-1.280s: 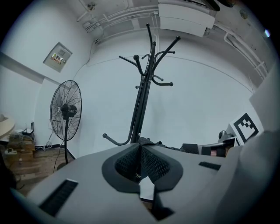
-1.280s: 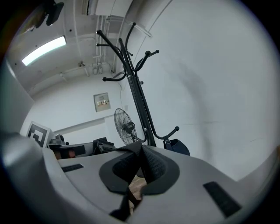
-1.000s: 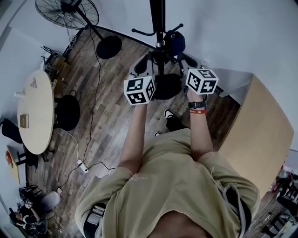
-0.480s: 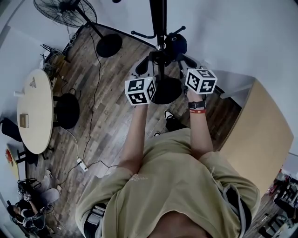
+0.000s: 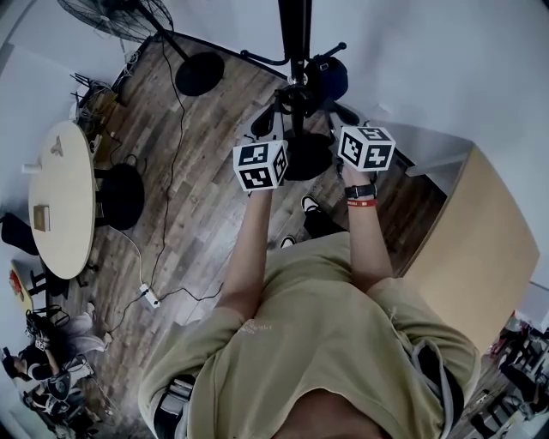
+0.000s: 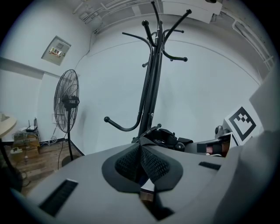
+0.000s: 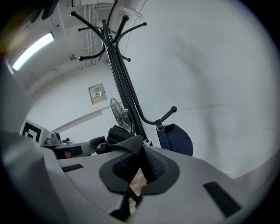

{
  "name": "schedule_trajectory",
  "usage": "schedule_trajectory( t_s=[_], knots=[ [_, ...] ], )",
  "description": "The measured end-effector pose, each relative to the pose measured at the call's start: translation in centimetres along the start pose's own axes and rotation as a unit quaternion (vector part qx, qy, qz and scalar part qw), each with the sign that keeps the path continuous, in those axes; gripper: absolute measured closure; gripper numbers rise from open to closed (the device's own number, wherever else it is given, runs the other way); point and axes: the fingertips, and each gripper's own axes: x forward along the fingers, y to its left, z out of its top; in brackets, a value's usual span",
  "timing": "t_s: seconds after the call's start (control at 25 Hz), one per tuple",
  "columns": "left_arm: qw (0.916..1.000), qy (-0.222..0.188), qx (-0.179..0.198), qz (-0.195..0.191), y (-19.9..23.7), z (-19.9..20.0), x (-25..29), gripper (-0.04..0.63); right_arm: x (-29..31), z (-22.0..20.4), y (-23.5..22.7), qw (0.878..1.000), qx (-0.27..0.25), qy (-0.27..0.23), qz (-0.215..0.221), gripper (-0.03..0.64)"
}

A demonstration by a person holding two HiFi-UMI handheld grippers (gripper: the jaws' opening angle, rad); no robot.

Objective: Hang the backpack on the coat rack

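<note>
The black coat rack (image 5: pixel 293 43) stands just ahead of me, its pole and curved hooks (image 6: pixel 151 78) filling both gripper views. A dark blue backpack (image 7: pixel 177 139) hangs by a buckled strap from a lower hook (image 7: pixel 164 117); it also shows beside the pole (image 5: pixel 327 77). My left gripper (image 6: pixel 141 146) and right gripper (image 7: pixel 139 151) are both shut on a black webbing strap (image 7: pixel 129 145) that runs between them close to the pole. Seen from above, the left gripper (image 5: pixel 264 123) and right gripper (image 5: pixel 341 113) flank the pole. Where the strap joins the backpack is hidden.
The rack's round base (image 5: pixel 304 159) lies on the wood floor between my hands. A standing fan (image 5: pixel 129 13) is at the far left, an oval table (image 5: pixel 56 206) at the left, and a light wooden cabinet (image 5: pixel 480 249) at the right. White walls close behind the rack.
Both grippers have stayed almost still beside the pole, drifting only slightly forward. The head view has shifted a little. The jaws have stayed shut.
</note>
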Motion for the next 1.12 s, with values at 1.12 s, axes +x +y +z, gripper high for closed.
schedule_trajectory(
  t_s=[1.12],
  knots=[
    [0.993, 0.097, -0.067, 0.008, 1.6, -10.5, 1.1, 0.571, 1.2, -9.0, -2.9, 0.996, 0.037, 0.08, -0.023, 0.601]
  ],
)
